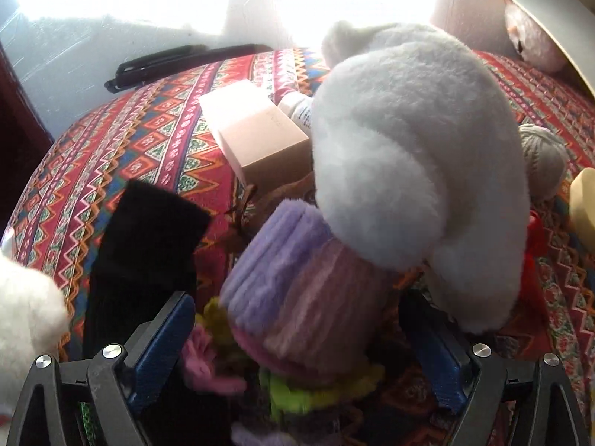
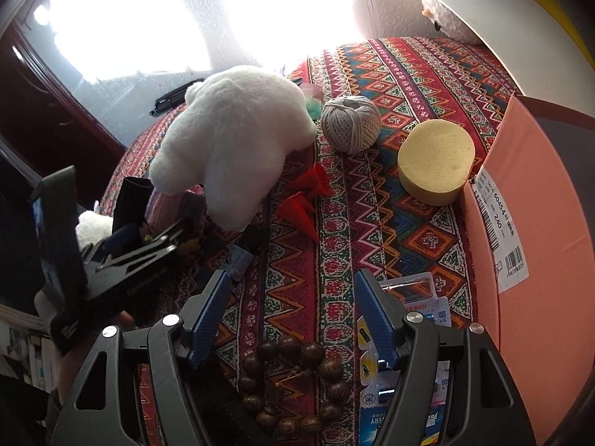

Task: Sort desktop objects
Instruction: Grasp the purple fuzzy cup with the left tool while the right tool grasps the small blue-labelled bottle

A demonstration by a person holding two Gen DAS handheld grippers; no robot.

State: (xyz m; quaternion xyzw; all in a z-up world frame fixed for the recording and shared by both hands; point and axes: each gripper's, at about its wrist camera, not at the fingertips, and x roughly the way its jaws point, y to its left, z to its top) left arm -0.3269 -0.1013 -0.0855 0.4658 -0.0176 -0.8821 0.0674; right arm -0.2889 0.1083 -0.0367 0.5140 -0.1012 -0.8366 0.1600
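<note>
In the left wrist view, the left gripper (image 1: 297, 338) points steeply down at the patterned tablecloth (image 1: 122, 137), its blue pads (image 1: 163, 342) spread wide. Between them stands a plush roll (image 1: 297, 290), purple at its 11 o'clock end and pink toward 5 o'clock, its long axis running along that slant. The picture does not show the pads pressing on it. A large white plush toy (image 1: 412, 163) leans over the roll's 1 o'clock side and touches it. A black pouch (image 1: 145, 245) lies at 9 o'clock of the roll, its long axis going from 7 to 1 o'clock. A tan box (image 1: 256, 133) sits at 12 o'clock, with a white bottle (image 1: 297, 107) just beside it. A twine ball (image 1: 543, 156) is at 3 o'clock of the toy. Bare cloth lies open toward 10 o'clock, up to the table's far edge.

In the right wrist view, the right gripper (image 2: 290, 319) also tilts down, its jaws moderately wide and empty over bare cloth. A ring of wooden beads (image 2: 290, 383) lies at 6 o'clock, between the finger bases. A battery pack (image 2: 412, 334) is at 3 o'clock, partly under the right finger. A yellow sponge (image 2: 435, 160) lies at 1 o'clock, touching the pink cardboard box (image 2: 528, 223) that closes the right edge. Red cones (image 2: 301, 204) lie at 12 o'clock, tips toward 5 o'clock. The left gripper is visible at 9 o'clock.
</note>
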